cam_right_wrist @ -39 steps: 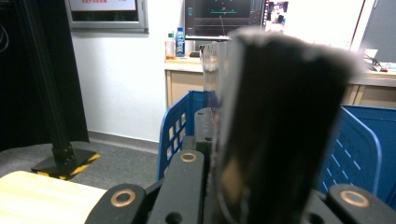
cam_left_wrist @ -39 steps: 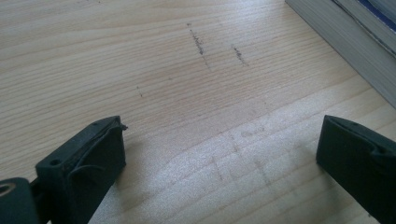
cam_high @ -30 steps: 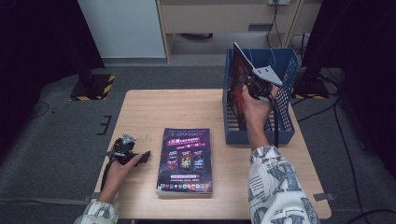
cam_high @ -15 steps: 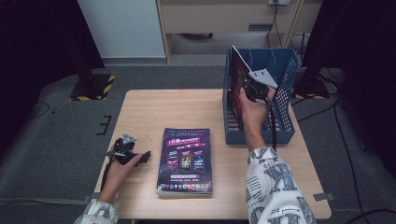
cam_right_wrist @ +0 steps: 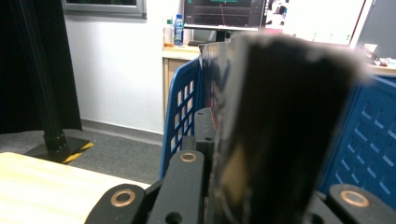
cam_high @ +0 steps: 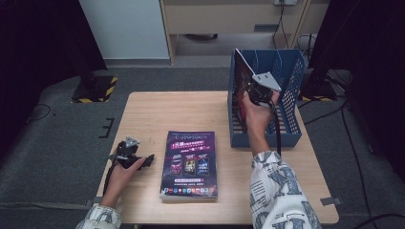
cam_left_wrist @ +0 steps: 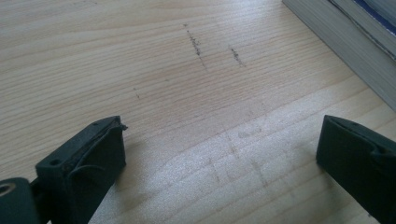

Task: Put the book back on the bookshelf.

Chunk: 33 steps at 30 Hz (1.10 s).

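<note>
One wooden table (cam_high: 191, 109) stands on grey carpet (cam_high: 62, 143).

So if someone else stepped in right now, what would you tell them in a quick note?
Right hand-held gripper: shut on a magazine, held upright in the blue file rack at the table's far right.
Left hand-held gripper: open, holding nothing, resting on the table left of the stack of magazines.
Done: one magazine is going into the rack.
Left: release it, then probably file the stack.

A stack of magazines (cam_high: 189, 164) lies mid-table (cam_high: 181, 109); a file rack (cam_high: 267, 138) stands to its right, one magazine (cam_high: 241, 76) upright inside.
</note>
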Available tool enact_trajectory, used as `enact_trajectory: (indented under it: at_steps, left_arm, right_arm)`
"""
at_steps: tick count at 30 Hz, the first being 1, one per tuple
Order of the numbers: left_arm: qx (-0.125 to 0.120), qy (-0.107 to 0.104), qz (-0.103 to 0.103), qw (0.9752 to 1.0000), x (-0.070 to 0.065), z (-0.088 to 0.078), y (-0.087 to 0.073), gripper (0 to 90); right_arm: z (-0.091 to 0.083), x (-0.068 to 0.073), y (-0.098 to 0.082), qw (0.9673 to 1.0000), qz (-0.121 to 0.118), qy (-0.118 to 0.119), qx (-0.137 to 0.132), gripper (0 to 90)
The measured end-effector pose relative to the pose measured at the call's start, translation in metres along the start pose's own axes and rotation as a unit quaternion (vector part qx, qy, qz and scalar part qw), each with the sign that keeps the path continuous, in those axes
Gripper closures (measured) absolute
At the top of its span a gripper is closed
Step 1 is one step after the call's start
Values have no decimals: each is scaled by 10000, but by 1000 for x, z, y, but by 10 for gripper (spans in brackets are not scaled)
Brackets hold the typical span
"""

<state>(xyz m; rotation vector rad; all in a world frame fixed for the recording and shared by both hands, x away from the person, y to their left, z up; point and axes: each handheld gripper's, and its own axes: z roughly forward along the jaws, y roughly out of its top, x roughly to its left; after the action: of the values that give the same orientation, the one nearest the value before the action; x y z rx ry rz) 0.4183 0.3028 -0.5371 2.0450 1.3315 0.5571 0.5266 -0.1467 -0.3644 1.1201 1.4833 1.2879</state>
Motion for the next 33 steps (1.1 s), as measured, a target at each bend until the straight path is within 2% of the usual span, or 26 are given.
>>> enact_trajectory:
  at_steps: [4, 15, 24, 28, 33]
  left_arm:
    - [-3, -3, -2, 10000, 0, 0, 0, 5]
    - [-1, -3, 0, 10000, 0, 0, 0, 5]
    - [-2, -4, -1, 10000, 0, 0, 0, 5]
    - [-8, -8, -6, 10000, -1, 0, 0, 5]
    - [-8, -10, -2, 10000, -1, 0, 0, 5]
  right_arm:
    - [0, 1, -5, 10000, 47, 40, -3, 870]
    - [-4, 6, -8, 9998, -5, 213, 34, 868]
    - [-4, 4, -13, 9993, 151, 334, 105, 864]
    - [-4, 5, -14, 9993, 124, 315, 128, 870]
    - [-6, 5, -12, 9998, -36, 152, 97, 871]
